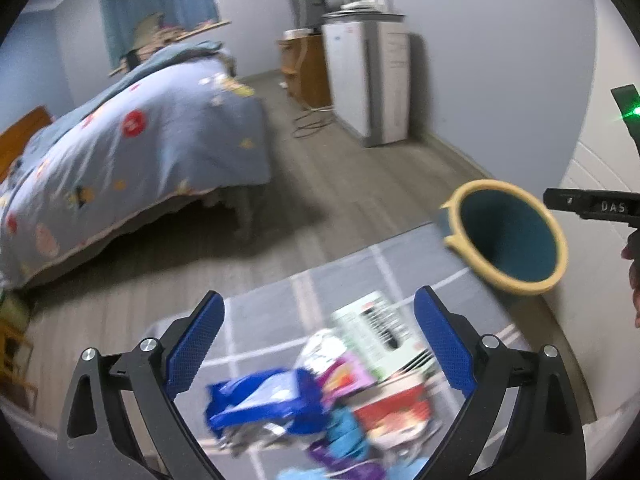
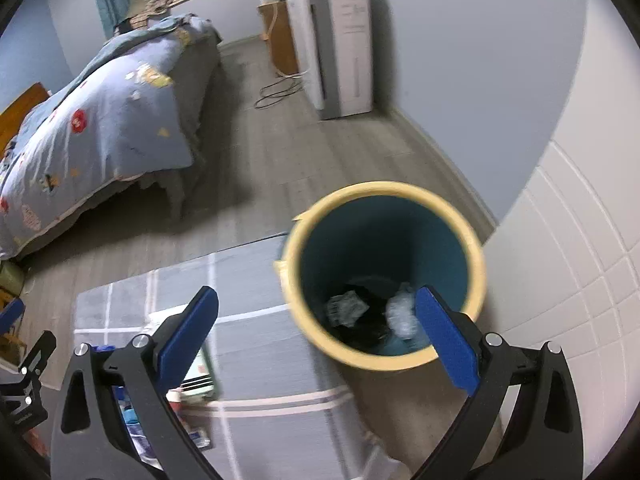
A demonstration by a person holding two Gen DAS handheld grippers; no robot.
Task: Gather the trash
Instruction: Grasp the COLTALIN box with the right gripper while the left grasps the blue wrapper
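Both grippers are open and empty: the left gripper [image 1: 318, 344] hovers over the trash pile [image 1: 320, 396], the right gripper [image 2: 316, 332] by the bin [image 2: 384, 276]. Next, likely grasp a wrapper.

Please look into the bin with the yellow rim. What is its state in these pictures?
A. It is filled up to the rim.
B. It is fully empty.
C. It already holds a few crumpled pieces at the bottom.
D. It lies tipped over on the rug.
C: the right wrist view looks down into the upright bin and shows crumpled pieces lying at its bottom, far below the rim.
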